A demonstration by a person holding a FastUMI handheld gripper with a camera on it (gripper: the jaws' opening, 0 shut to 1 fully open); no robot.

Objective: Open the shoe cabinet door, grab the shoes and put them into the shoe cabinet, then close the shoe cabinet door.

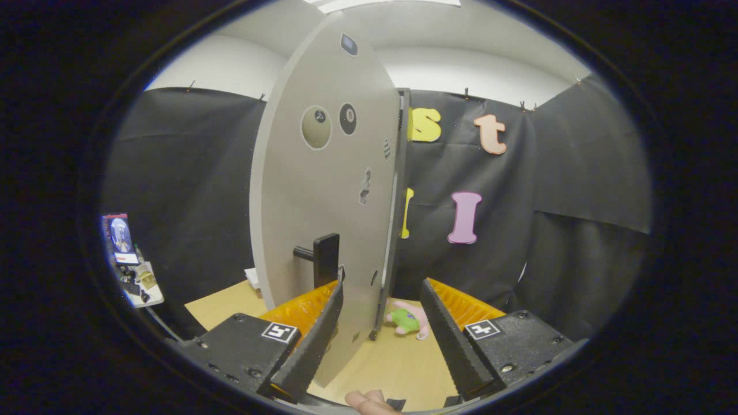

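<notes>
claw (380, 323) stands with its fingers wide apart and nothing pressed between them. the left finger (311, 334) lies just beside the face of the cabinet door (323, 190), close under the dark handle (324, 259) that juts from that face; whether the finger touches the door cannot be told. the right finger (450, 340) hangs over bare bench (398, 363). a fingertip (369, 400) of the person holding the tool shows low between the fingers.

door swings out toward the camera and is seen nearly edge-on, so the first step, opening it, looks done or close to done. behind its far edge a dark upright strip (398, 207) is likely the cabinet frame; the inside of the cabinet is hidden by the door, so what lies in it cannot be told.

beyond the fingers, on the bench near the foot of the door, lies a small pink and green thing (408, 320), probably the shoes, though it is too small to be sure. it rests free on the bench, apart from both fingers, so by the look of things the grab is not yet made. left to do, as a judgement: take the shoes, set them inside, and shut the door.

off to the left, well apart, a small screen (120, 237) stands over some clutter.
</notes>
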